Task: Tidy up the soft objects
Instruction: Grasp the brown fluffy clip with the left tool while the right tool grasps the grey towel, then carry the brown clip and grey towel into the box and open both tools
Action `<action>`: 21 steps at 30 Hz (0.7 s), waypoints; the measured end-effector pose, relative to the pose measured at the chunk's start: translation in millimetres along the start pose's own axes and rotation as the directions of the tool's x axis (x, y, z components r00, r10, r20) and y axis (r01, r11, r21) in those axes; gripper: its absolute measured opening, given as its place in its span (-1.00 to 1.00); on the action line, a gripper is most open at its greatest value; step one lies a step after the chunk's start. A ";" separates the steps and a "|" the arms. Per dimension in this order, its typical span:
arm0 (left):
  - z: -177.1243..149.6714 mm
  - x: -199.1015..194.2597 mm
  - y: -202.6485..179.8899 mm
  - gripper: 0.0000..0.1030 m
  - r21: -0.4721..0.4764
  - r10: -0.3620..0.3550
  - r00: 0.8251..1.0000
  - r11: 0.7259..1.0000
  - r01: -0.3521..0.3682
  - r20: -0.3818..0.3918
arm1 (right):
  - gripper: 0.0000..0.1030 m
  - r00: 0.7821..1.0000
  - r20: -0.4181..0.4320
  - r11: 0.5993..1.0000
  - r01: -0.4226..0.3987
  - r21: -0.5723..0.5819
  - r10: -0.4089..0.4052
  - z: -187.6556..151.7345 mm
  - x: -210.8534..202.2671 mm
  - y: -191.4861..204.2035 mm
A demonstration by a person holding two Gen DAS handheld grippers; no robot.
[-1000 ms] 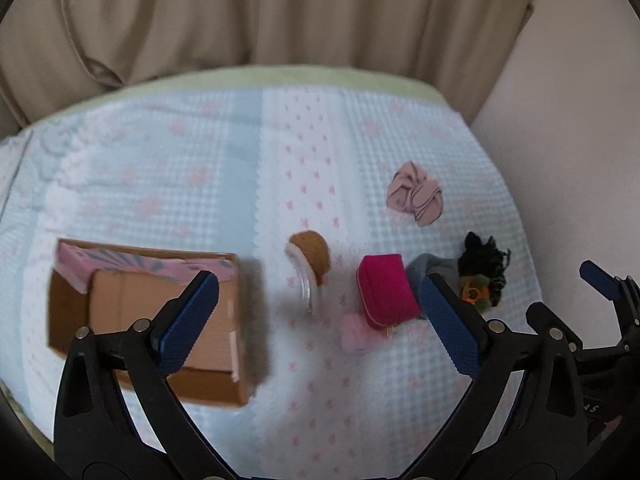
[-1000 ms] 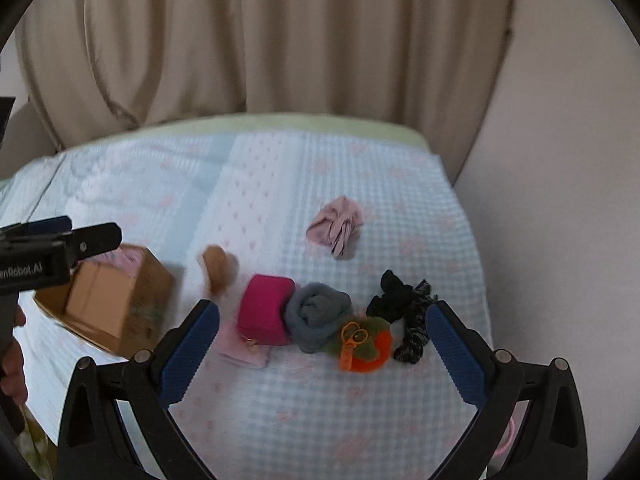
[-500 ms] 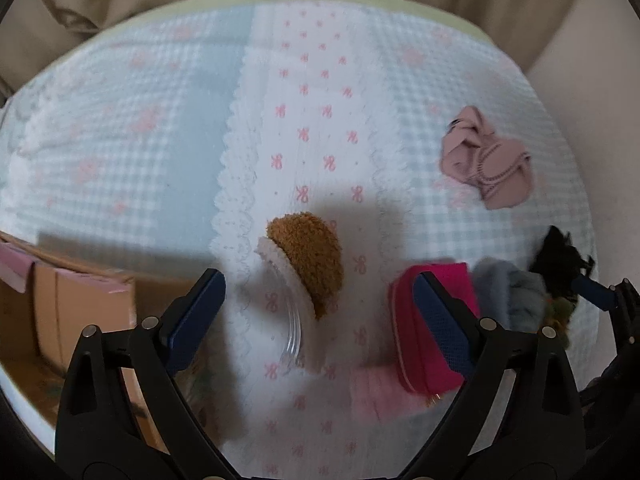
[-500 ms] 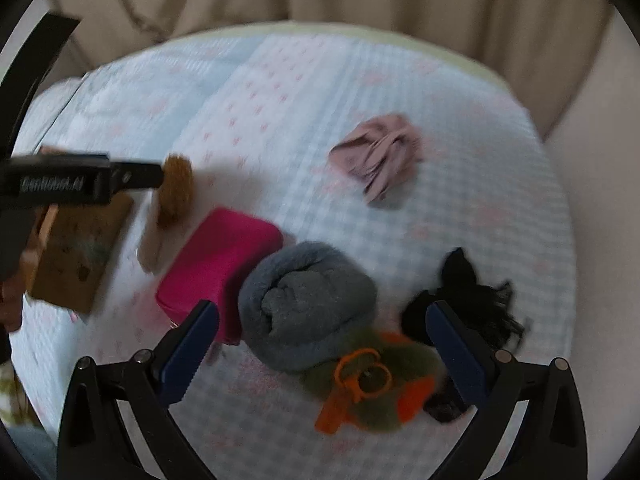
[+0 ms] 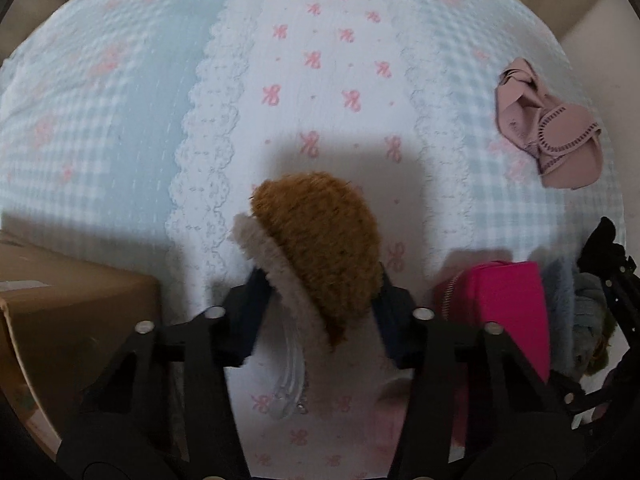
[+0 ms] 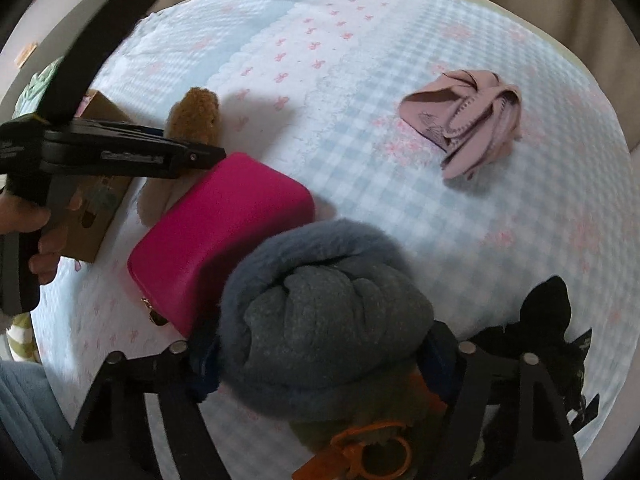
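Counted on the bed: one brown plush pad (image 5: 320, 248), one magenta pouch (image 6: 224, 236), one rolled grey sock pair (image 6: 324, 324), one pink cloth (image 6: 468, 120), one black scrunchie (image 6: 552, 328), one cardboard box (image 5: 72, 320), one orange-green plush (image 6: 360, 436).

Bed (image 6: 360, 92) covered in pale blue gingham with a white lace-edged strip of pink bows (image 5: 320, 60) down the middle; on it, a cardboard box (image 5: 60, 320) at left; brown fuzzy piece (image 5: 320, 248) near centre; magenta pouch (image 6: 220, 236) touching grey rolled cloth (image 6: 328, 320); crumpled pink cloth (image 6: 468, 120) well apart; black fabric (image 6: 552, 320) at right; orange-green plush (image 6: 360, 436) nearest.
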State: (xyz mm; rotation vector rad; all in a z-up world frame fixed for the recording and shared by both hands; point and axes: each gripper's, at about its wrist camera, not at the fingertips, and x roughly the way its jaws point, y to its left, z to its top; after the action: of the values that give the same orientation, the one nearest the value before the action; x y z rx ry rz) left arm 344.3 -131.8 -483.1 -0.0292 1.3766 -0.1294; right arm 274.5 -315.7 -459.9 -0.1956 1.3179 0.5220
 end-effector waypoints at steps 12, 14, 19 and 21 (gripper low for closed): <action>-4.1 -14.5 10.3 -0.35 0.010 -0.020 0.999 1.000 0.020 0.034 | -0.02 0.997 0.075 0.999 0.028 0.046 -0.031 4.1 -30.0 5.3; -4.2 -27.5 11.4 -0.35 0.018 -0.027 0.998 1.000 0.026 0.049 | -0.02 0.994 0.103 0.997 0.029 0.073 -0.037 4.5 -43.0 4.1; -3.7 -62.3 11.3 -0.35 0.023 -0.049 0.995 0.999 0.047 0.091 | -0.02 0.983 0.168 0.991 0.058 0.123 -0.079 10.7 -78.0 9.9; -7.4 -80.7 8.7 -0.35 0.024 -0.061 0.992 0.998 0.058 0.114 | -0.02 0.975 0.202 0.986 0.066 0.150 -0.096 10.8 -98.8 14.4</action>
State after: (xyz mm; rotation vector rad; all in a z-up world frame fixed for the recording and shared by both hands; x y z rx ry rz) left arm 322.6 -114.0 -406.6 -0.0596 1.2600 -0.1892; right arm 261.7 -323.6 -360.5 -0.0735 1.1324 0.3663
